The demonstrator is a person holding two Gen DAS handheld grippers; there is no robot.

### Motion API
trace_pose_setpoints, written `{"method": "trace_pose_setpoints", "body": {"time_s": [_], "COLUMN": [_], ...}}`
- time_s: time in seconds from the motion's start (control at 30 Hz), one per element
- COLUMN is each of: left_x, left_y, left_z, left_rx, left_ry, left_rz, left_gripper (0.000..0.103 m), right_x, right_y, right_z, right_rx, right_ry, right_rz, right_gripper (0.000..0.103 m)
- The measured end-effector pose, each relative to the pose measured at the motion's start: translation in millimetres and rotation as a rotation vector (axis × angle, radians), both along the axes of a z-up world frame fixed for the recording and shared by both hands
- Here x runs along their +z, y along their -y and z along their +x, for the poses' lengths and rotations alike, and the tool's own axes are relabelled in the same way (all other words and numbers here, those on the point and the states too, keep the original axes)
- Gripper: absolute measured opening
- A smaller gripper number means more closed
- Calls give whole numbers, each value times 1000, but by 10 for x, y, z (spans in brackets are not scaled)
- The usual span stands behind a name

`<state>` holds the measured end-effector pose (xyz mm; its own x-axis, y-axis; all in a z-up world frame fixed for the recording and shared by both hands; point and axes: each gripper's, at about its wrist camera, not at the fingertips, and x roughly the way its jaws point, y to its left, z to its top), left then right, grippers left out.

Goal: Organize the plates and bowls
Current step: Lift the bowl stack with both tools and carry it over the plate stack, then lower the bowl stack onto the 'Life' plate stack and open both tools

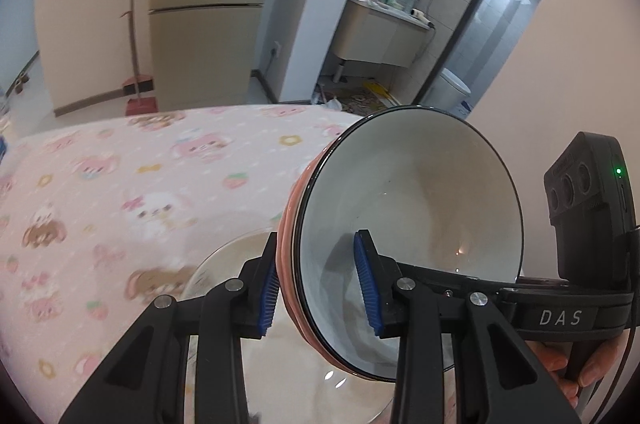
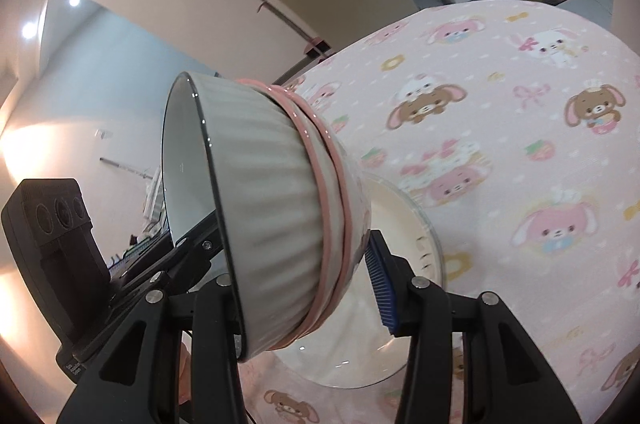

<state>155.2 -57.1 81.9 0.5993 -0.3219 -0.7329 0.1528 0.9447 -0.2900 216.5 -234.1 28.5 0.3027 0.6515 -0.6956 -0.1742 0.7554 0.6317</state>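
Both grippers hold the nested bowl stack point(image 2: 280, 207) tipped on its side, just above the glass plate point(image 2: 400, 304). The left gripper point(image 1: 320, 288) pinches the rim wall, one pad inside the grey bowl point(image 1: 408, 224), one on the pink bowls point(image 1: 286, 244) outside. The right gripper point(image 2: 304, 288) spans the whole stack, apparently clamped; its near jaw is hidden. Risk: the bowls aren't locked together, so uneven squeeze could slide one out onto the glass. Stack axis is roughly horizontal, with the mouth facing away from the tablecloth point(image 2: 520, 143) beyond.
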Motion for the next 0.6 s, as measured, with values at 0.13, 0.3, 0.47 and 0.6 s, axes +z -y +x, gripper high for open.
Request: {"method": "trace_pose_setpoints", "body": {"time_s": [0.13, 0.3, 0.47, 0.6], "left_x": [-57, -184, -351, -520], "left_y": [-200, -373, -435, -400], "left_z": [-187, -326, -381, -341], "left_rx": [30, 47, 40, 33], "left_ry": [-11, -35, -67, -103], "left_rz": [10, -6, -7, 2], "left_gripper": [37, 37, 37, 37], "right_x": [-86, -180, -311, -467], "right_y": [-209, -374, -459, -444], "right_z": [-114, -262, -299, -275], "right_rx": [43, 68, 83, 73], "right_ry": [-17, -28, -55, -87], "right_rz": [7, -11, -27, -31], "right_gripper": [43, 43, 43, 43]}}
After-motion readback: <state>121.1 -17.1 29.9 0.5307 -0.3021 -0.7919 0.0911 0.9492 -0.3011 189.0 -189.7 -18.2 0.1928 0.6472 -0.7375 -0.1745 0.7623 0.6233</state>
